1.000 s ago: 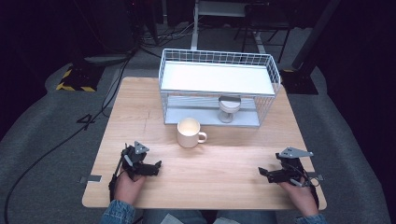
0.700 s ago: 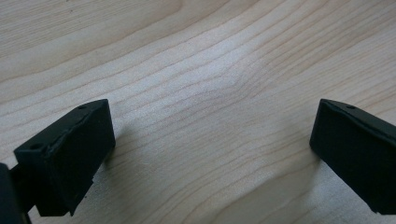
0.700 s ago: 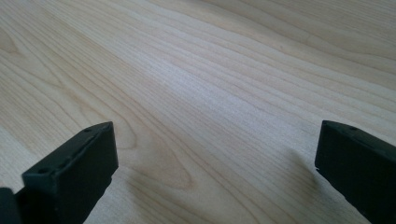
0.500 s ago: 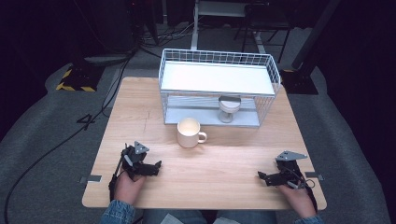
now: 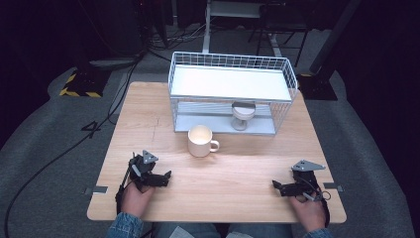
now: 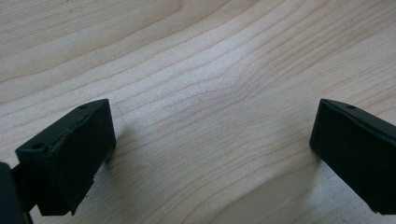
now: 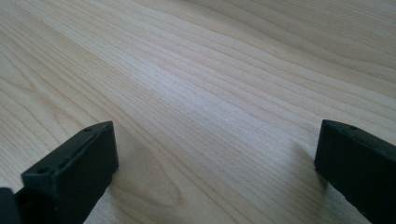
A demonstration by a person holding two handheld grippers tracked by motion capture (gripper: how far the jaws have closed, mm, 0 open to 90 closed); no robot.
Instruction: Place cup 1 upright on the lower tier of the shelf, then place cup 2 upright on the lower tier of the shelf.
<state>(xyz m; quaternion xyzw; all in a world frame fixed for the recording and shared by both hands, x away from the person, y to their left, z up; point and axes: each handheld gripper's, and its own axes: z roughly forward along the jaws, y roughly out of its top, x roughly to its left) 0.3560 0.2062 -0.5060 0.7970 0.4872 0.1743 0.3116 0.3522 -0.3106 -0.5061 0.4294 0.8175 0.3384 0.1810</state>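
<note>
Both my tongs, left tongs (image 5: 161, 178) and right tongs (image 5: 282, 187), sit wide and empty on the desk (image 5: 237, 168). The cream mug (image 5: 200, 141) stands mid-desk before the wire rack (image 5: 230, 91); I'd approach its handle side slowly.

One table (image 5: 237, 173), one wire rack (image 5: 233, 82), one mug (image 5: 200, 141), one cup (image 5: 243, 115), two claws.
</note>
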